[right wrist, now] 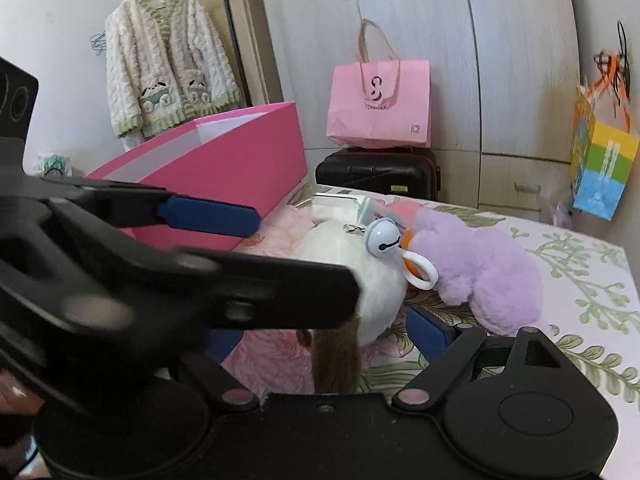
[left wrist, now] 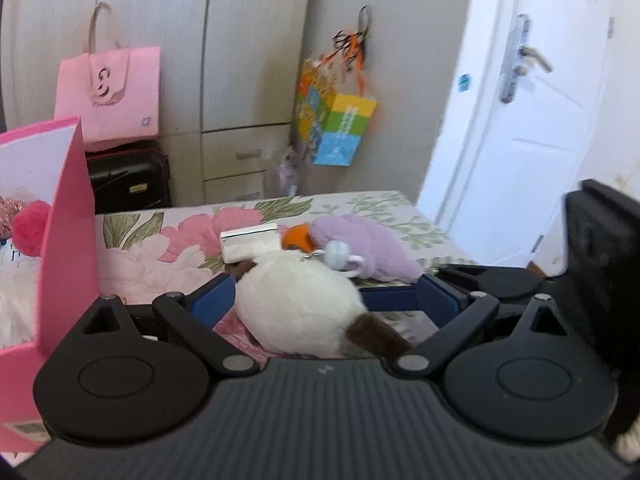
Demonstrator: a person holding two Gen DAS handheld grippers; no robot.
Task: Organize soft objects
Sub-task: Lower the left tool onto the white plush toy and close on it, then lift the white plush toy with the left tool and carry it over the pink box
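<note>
- Bed [left wrist: 168, 252]: floral pink-and-green cover, carrying all items.
- White plush toy [left wrist: 296, 300]: brown-tipped, lying between the spread jaws of the left hand-held gripper [left wrist: 324, 300]; pads not pressing it.
- Right hand-held gripper [right wrist: 328, 336]: jaws wide apart, the same toy between them.
- Purple plush toy [left wrist: 368, 248]: just beyond, touching the white one.
- Pink box [right wrist: 224, 160]: open, left of the grippers.
- Room: pale wardrobe [left wrist: 248, 40], pink bag [right wrist: 380, 100] atop black suitcase [right wrist: 376, 172], white door [left wrist: 520, 100].
</note>
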